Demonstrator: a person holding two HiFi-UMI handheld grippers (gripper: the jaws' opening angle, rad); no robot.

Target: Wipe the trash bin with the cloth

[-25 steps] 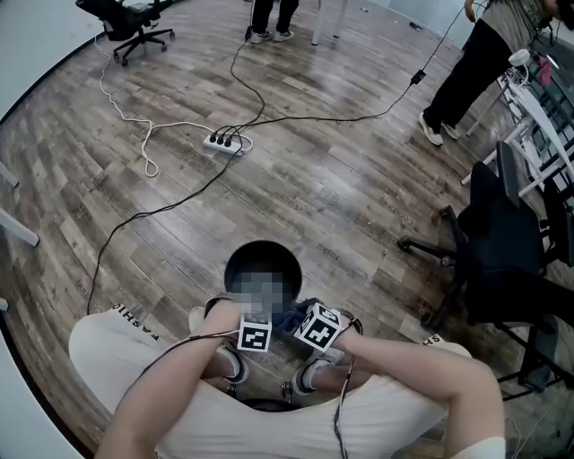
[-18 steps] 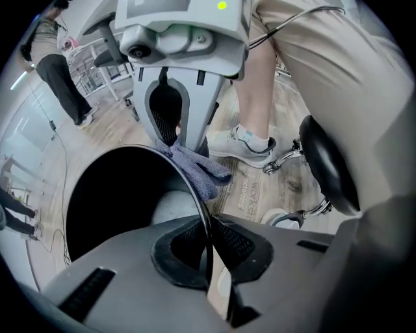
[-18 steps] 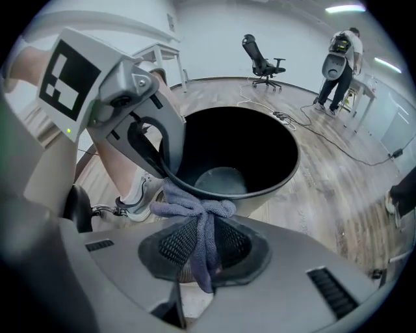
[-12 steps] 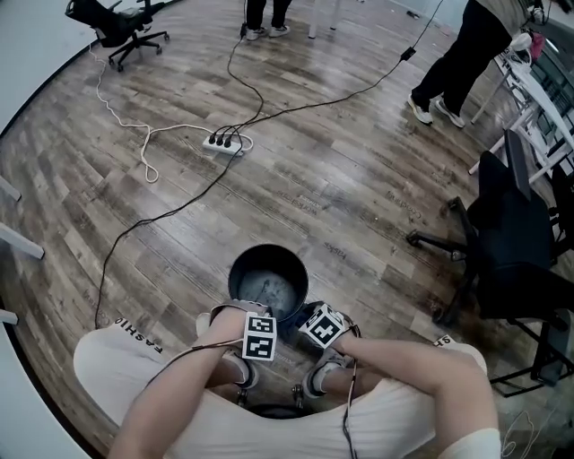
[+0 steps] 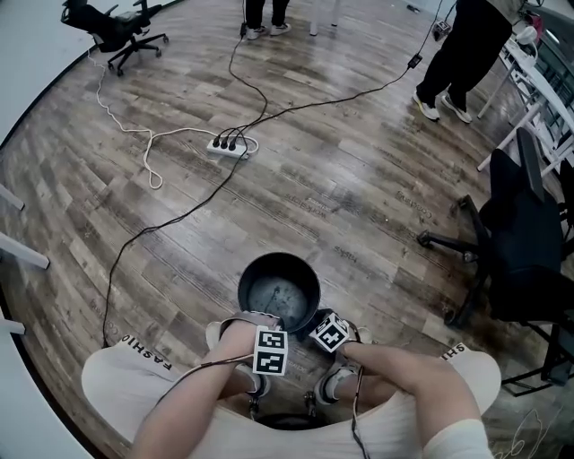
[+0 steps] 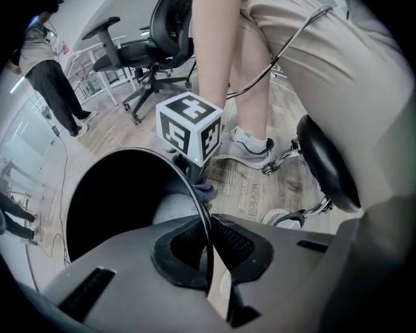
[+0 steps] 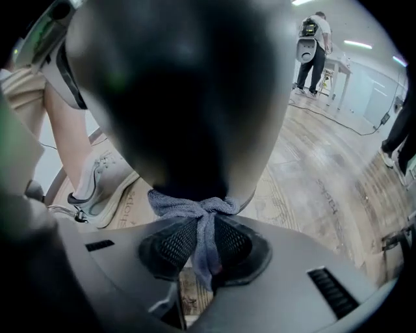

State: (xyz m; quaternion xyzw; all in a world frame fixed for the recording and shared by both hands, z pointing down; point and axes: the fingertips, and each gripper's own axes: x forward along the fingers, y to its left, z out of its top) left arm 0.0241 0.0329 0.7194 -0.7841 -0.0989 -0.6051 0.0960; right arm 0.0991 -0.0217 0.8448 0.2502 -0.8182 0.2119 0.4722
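Observation:
A round black trash bin (image 5: 278, 289) stands on the wood floor between the person's knees. My left gripper (image 6: 209, 246) is shut on the bin's thin near rim (image 6: 195, 195); its jaws have just been closing, with that rim between them. My right gripper (image 7: 201, 246) is shut on a grey-blue cloth (image 7: 198, 218), bunched against the bin's dark outer wall (image 7: 182, 97). In the head view both marker cubes sit at the bin's near side, left gripper (image 5: 271, 341) and right gripper (image 5: 326, 328). A bit of the cloth (image 6: 203, 190) shows under the right cube.
A power strip (image 5: 226, 145) with long cables lies on the floor beyond the bin. A black office chair (image 5: 525, 242) stands at the right and another (image 5: 112, 27) at the far left. People stand at the back (image 5: 453, 54). The wearer's shoes (image 5: 334, 385) and a stool's black seat (image 6: 325, 172) are close by.
My right gripper has gone down along the bin's near side with the cloth, which shows less in the head view. The left gripper has stayed at the rim.

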